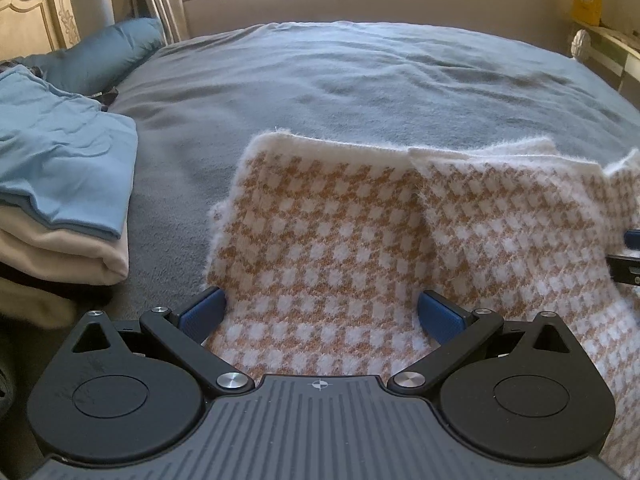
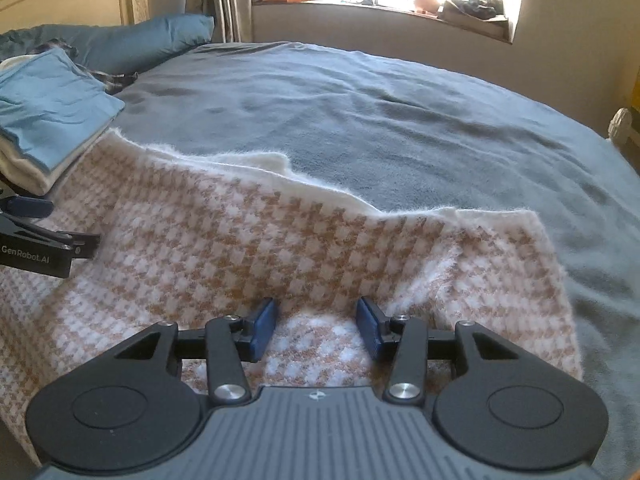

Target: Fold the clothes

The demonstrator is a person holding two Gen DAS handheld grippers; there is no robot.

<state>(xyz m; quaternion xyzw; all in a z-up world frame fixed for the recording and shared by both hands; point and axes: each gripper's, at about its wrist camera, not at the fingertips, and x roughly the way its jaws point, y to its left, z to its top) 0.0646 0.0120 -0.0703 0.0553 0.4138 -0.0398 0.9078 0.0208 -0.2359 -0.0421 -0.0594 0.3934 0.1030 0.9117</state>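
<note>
A tan-and-white houndstooth knit garment (image 1: 328, 240) (image 2: 208, 248) lies partly folded on the grey-blue bed cover (image 1: 360, 80) (image 2: 400, 128), its white fuzzy hem toward the far side. My left gripper (image 1: 322, 314) stands wide open low over the knit, and cloth spans the gap between its blue pads (image 1: 204, 312). My right gripper (image 2: 316, 328) is about half open and narrowing. A raised hump of the knit sits between its pads (image 2: 264, 326), and I see no firm pinch. Each gripper shows at the edge of the other's view: the right gripper (image 1: 630, 256), the left gripper (image 2: 40, 240).
A stack of folded clothes, blue on top (image 1: 60, 160) (image 2: 48, 120) and cream below (image 1: 60, 256), sits at the left beside the knit. A teal pillow (image 1: 104, 52) (image 2: 140, 40) and a carved headboard (image 1: 40, 12) lie beyond it. A windowsill (image 2: 380, 4) runs behind the bed.
</note>
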